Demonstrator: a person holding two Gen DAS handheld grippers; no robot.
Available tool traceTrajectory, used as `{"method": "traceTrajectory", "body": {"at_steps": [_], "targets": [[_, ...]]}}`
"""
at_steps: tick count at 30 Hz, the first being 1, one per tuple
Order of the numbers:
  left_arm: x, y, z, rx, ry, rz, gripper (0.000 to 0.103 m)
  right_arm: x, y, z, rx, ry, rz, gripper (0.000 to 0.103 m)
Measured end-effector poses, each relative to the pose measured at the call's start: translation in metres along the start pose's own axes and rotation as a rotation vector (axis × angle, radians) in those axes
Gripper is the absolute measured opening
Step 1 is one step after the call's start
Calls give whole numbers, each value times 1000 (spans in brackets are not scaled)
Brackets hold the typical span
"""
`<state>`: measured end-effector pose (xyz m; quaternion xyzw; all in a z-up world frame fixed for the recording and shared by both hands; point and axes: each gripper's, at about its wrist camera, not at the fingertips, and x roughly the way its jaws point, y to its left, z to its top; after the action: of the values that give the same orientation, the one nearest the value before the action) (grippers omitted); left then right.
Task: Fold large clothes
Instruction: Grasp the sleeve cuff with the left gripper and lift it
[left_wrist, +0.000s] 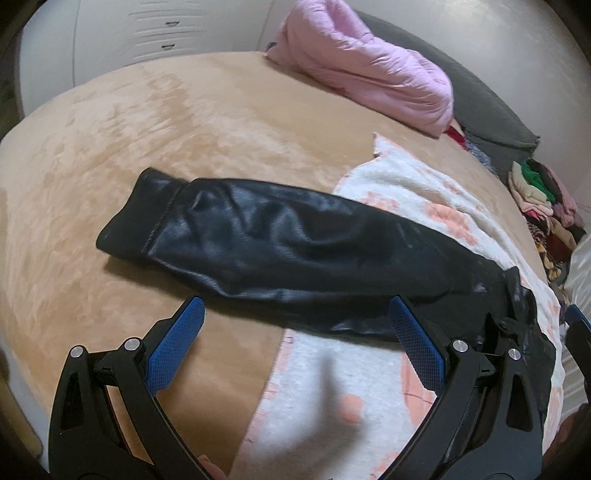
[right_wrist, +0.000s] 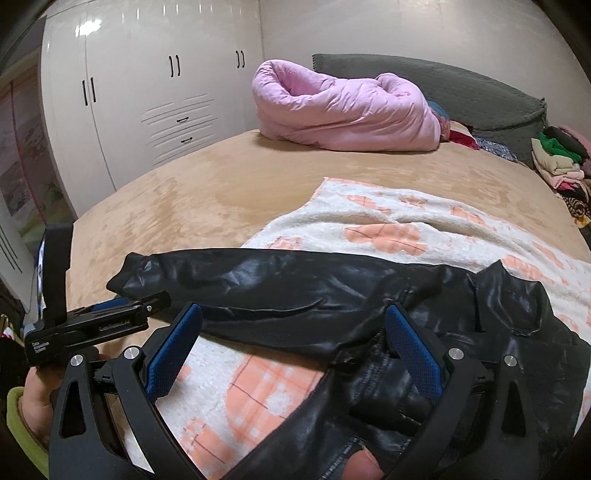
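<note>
A black leather jacket (right_wrist: 406, 306) lies on a white blanket with orange prints (right_wrist: 369, 221) on the bed. Its sleeve (left_wrist: 258, 236) stretches left onto the tan bedspread, cuff at the far left. My left gripper (left_wrist: 295, 310) is open and empty, just in front of the sleeve's near edge. It also shows at the left of the right wrist view (right_wrist: 110, 306). My right gripper (right_wrist: 293, 314) is open and empty over the jacket's armpit, its right finger (right_wrist: 413, 347) above the jacket body. The jacket's lower part is hidden below the frame.
A rolled pink duvet (right_wrist: 343, 110) and a grey pillow (right_wrist: 461, 92) lie at the head of the bed. A pile of mixed clothes (right_wrist: 561, 158) sits at the far right. White wardrobes (right_wrist: 147, 92) stand beyond the bed's left side. Tan bedspread (left_wrist: 166, 129) spreads left.
</note>
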<state>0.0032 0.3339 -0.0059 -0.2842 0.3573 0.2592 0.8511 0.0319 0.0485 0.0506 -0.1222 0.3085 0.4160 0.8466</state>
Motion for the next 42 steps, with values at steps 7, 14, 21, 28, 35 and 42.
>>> {"method": "traceTrajectory", "body": {"at_steps": [7, 14, 21, 28, 35, 42], "targets": [[20, 30, 1, -107, 38, 38, 94, 12, 3, -12, 6, 30, 5, 99], [32, 53, 4, -222, 27, 0, 94, 23, -6, -29, 42, 67, 4, 99], [35, 72, 17, -324, -62, -23, 31, 17, -23, -45, 106, 84, -8, 99], [-12, 60, 23, -296, -192, -152, 1, -7, -53, -61, 160, 85, -62, 99], [-60, 12, 36, -179, -282, -191, 0, -42, -87, -74, 227, 51, -107, 99], [-98, -41, 54, -77, -323, -223, 0, -73, -120, -88, 305, 12, -137, 99]]}}
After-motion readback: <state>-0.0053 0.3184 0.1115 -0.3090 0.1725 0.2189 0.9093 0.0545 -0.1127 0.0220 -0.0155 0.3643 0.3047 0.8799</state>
